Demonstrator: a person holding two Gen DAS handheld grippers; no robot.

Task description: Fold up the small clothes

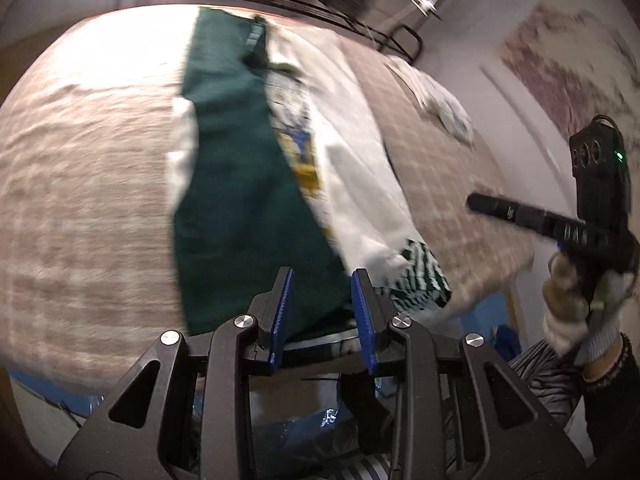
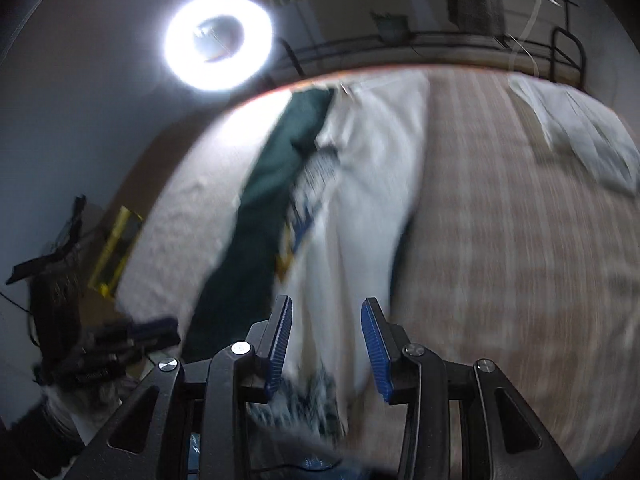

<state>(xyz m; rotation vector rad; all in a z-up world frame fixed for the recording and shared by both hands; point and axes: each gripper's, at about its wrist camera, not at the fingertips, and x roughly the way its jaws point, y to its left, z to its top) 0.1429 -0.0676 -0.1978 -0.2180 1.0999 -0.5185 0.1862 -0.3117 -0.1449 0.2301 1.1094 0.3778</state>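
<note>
Two claws, one green-white garment, one crumpled cloth

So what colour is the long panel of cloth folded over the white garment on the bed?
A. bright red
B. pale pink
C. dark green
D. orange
C: the left wrist view shows a dark green panel lying along the white garment, and the right wrist view shows the same green strip.

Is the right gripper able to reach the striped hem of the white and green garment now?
Probably yes. The right gripper has its jaws apart and empty, and the striped hem lies just under them on the bed, with nothing between.
</note>
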